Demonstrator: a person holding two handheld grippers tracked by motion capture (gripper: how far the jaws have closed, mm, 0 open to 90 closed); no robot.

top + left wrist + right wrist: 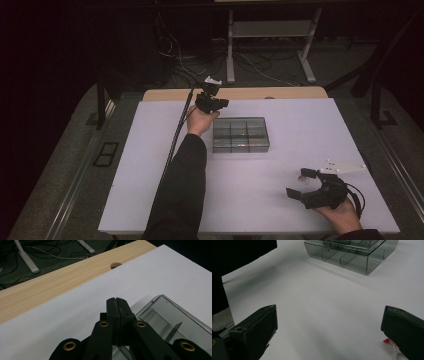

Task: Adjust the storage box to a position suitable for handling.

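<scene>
A clear smoky plastic compartment box point(241, 134) lies flat on the white tabletop point(280, 180), just beside the left tool point(212, 102), on the side toward the person. Thin dividers split it into a grid of cells; what is in them cannot be made out, and the cells that can be seen into look bare. In the right tool view the box point(352, 255) has a shut lid with a small clasp at the front edge, and it sits well ahead of the right tool point(329, 322).

The left tool point(117, 305) has its jaws pressed together with nothing between them, the tips poised over the tabletop point(62, 315) next to the box's corner point(175, 320). The person's left hand point(200, 121) holds it, a dark sleeve point(182, 190) running back toward the bottom edge, and a black cable point(177, 132) trails along the arm.

The right tool point(300, 186) sits near the front right corner of the tabletop, well apart from the box, held by the right hand point(342, 214). Its jaws stand wide apart and hold nothing. A small red-tipped piece point(390, 343) shows by one jaw; whether it lies on the surface or belongs to the tool cannot be told.

Beyond the white sheet, past the left tool, runs a light wooden strip point(50, 287) with a round hole point(115, 265). Behind it the dim floor point(270, 65) carries loose cables and the white legs of a stand point(270, 30).
</scene>
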